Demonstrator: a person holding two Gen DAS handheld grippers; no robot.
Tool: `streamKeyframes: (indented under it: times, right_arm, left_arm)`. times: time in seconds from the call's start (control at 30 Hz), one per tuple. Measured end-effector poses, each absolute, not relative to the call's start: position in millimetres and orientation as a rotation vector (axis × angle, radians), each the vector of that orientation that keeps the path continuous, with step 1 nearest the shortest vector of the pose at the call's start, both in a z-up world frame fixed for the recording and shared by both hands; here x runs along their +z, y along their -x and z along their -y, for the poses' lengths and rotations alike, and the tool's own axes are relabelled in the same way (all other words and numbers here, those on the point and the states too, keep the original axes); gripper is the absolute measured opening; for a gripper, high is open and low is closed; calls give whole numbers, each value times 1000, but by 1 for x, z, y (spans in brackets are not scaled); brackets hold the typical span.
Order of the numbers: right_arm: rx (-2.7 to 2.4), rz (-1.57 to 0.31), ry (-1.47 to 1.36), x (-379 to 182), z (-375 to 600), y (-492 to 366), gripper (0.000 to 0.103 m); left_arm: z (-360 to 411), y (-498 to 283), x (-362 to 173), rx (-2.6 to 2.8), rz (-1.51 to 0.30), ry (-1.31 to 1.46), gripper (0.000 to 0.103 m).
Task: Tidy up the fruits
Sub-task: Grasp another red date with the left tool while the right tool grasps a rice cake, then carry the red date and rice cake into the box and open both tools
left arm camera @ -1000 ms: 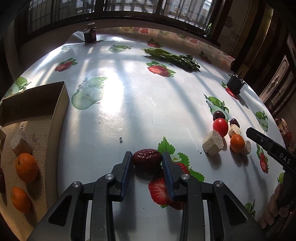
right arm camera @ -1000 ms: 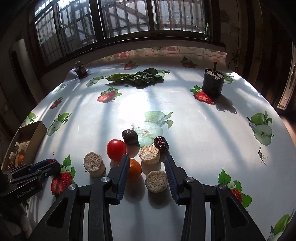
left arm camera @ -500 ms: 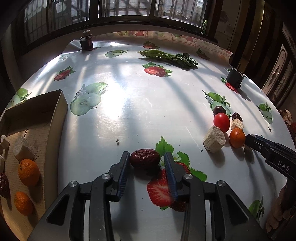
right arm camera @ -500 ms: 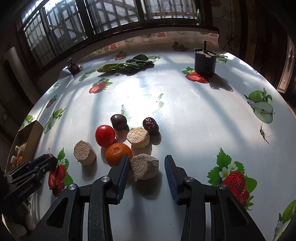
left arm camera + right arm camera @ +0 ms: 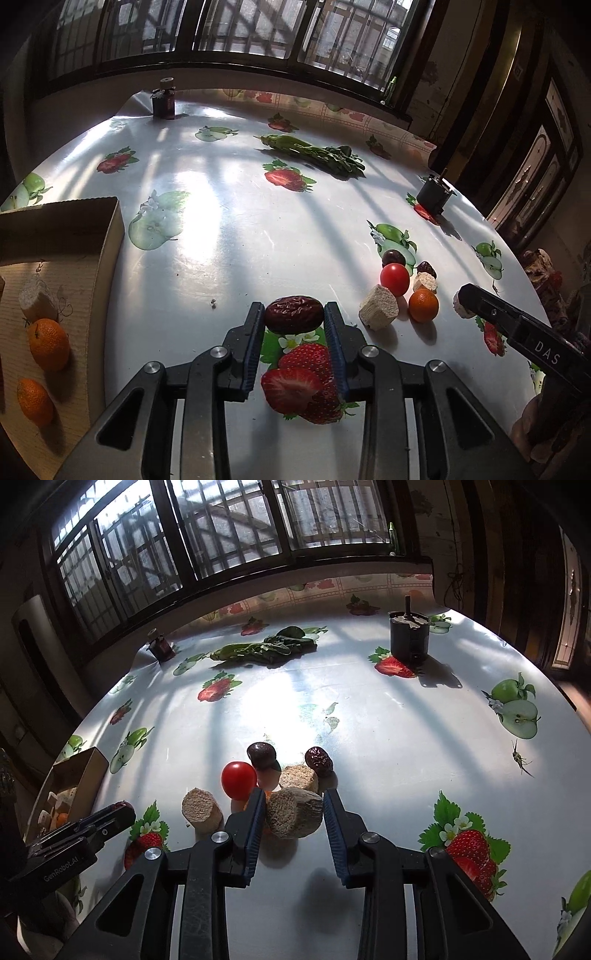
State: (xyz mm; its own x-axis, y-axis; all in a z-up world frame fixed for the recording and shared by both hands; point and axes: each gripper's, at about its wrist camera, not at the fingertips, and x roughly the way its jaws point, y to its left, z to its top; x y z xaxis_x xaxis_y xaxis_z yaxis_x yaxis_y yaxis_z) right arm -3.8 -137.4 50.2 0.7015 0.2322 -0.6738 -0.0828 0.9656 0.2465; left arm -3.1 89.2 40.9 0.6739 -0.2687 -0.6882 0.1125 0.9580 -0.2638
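The date (image 5: 294,314) sits crosswise between my left fingers (image 5: 294,321), its long axis running from pad to pad; they are nearly closed and pinch it by its two ends, and it seems clear of the bench (image 5: 229,229). It belongs, I judge, in the box (image 5: 107,236) at the bench's left edge, where two oranges (image 5: 48,344) and a pale chunk already lie. The way there is bare bench, with the box's near wall to clear.

My right fingers (image 5: 294,806) have just been closing on the brown chunk (image 5: 293,818) and now clamp its sides. Touching or just behind it crowd the tomato (image 5: 239,780), a second chunk (image 5: 299,779), a dark round fruit (image 5: 261,754) and another date (image 5: 318,761); an orange is mostly hidden behind my left pad. Straight up looks safest. The left hand is far nearer the box.
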Motion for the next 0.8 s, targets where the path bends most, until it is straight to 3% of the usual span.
streamKeyframes:
  times: [0.33,0.57,0.8]
  right_arm:
    - [434,-762,-189,83,44,55,35]
    - [644,-822,-121,82,-60,68,35]
    - [741,-913,24,48,-149,82,35]
  left_arm:
    - [-188,83,92,-99,-714,303,32]
    - [-299,119,68,210,-777,326,32]
    - [-331,123,35,250,-868,359,32]
